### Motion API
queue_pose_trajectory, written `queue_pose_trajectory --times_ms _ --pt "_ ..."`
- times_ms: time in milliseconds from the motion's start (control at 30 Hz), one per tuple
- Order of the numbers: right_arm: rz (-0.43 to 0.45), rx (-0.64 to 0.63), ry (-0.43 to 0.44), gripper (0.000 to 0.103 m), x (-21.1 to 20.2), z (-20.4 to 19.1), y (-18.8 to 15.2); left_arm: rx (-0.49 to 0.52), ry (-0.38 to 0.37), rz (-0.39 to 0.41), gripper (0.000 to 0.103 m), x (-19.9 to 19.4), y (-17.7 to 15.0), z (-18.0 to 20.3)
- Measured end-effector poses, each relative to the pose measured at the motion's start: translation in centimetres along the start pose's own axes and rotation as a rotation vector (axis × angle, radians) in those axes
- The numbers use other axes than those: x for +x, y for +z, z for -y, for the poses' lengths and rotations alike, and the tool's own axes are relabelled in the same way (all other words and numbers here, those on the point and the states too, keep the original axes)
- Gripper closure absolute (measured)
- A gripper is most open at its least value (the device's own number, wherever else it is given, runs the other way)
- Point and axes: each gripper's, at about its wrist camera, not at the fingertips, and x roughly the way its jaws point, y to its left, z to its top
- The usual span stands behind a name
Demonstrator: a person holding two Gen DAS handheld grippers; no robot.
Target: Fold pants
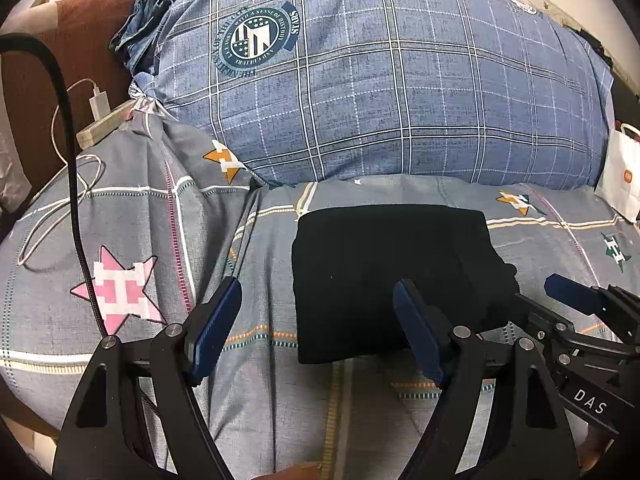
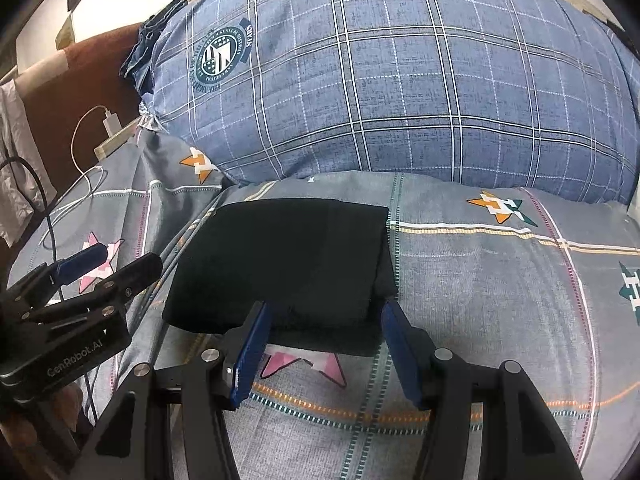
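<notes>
Here the black fabric pants, already folded into a compact rectangle, lie on the bed's grey patchwork-print sheet, just in front of the big blue plaid pillow that fills the far side of the bed. Off at the bed's left edge a white charging cable loops beside a thick black cord, both well clear of the bundle. The left gripper hangs over the sheet with its jaws wide and nothing in them; one finger sits above bare sheet left of the pants, the other over the bundle's near part. The right gripper sits at the near edge of the bundle, jaws about half open, straddling that edge; whether the pads actually press the cloth I cannot tell, though they appear to stand just clear of it. By my judgement the folding is nearly done, and what remains is tidying: square the near edge, which looks slightly lumpy at its right corner, and flatten the layers. That calls for light, even pressure from above, not a pinch that would drag the top layer askew. Keeping the left gripper away from the cords matters too.
</notes>
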Motion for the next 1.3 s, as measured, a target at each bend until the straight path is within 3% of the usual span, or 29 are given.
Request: queue_pose_trajectory --times_ms 600,1300 --pt "-0.006 -0.011 0.007 0.047 -0.6 -1.0 -0.6 -0.056 -0.037 -0.011 0.024 -0.9 -0.9 -1.1" --pt "-0.012 0.003 0.006 0.047 -0.6 -0.1 -0.8 -0.019 -0.051 -0.010 0.024 -0.9 -0.6 0.5"
